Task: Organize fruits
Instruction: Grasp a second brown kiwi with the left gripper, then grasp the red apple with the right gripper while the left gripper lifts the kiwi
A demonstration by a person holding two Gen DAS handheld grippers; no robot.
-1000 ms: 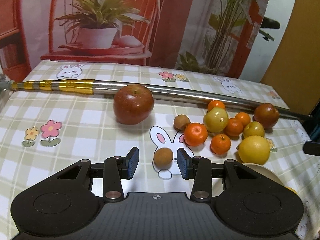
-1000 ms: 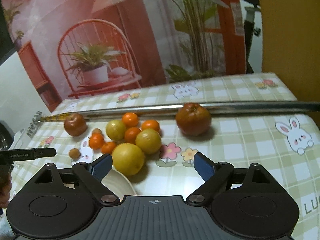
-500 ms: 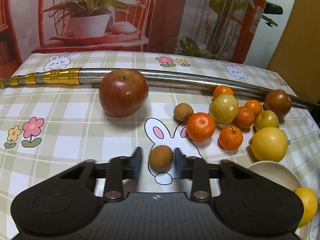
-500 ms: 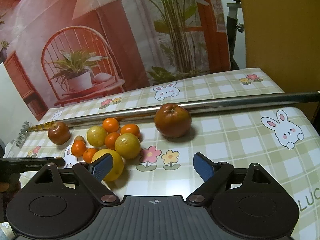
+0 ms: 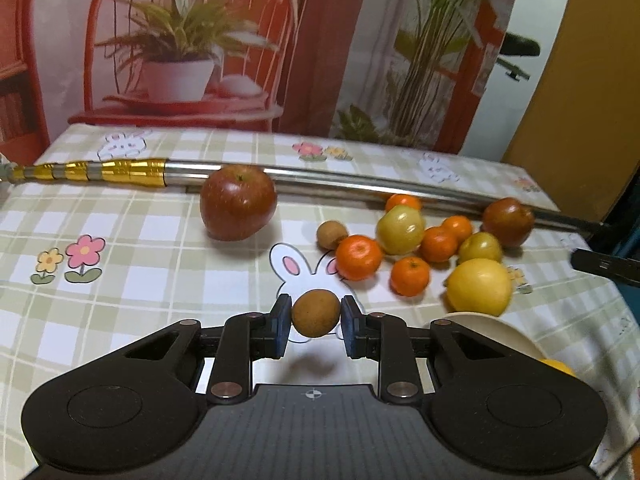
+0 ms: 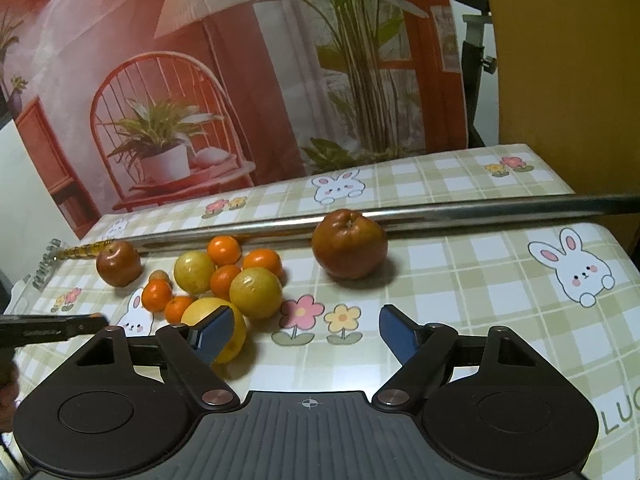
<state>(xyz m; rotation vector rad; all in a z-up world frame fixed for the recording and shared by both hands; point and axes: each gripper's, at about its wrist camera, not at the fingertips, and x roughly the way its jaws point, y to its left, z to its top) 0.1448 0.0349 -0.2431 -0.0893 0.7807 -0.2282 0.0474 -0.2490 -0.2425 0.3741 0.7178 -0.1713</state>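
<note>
My left gripper [image 5: 315, 320] is shut on a small brown round fruit [image 5: 316, 313] and holds it just above the checked tablecloth. Ahead lie a red apple [image 5: 238, 207], a second brown fruit [image 5: 331, 234], several tangerines [image 5: 358, 257], two yellow-green fruits [image 5: 400, 229], a large yellow citrus [image 5: 479, 286] and a dark red apple [image 5: 507, 221]. My right gripper [image 6: 306, 330] is open and empty above the cloth, its left finger in front of the yellow citrus [image 6: 236, 330], the dark red apple [image 6: 349, 243] further ahead.
A long metal pole with a gold end [image 5: 328, 185] lies across the table behind the fruit. A cream bowl's rim [image 5: 500, 334] sits at the left view's lower right, an orange fruit [image 5: 560, 367] beside it. The table edges are near on the right.
My left gripper has closed on the small brown fruit and lifted it slightly. My right gripper has risen and tilted back, staying open.
</note>
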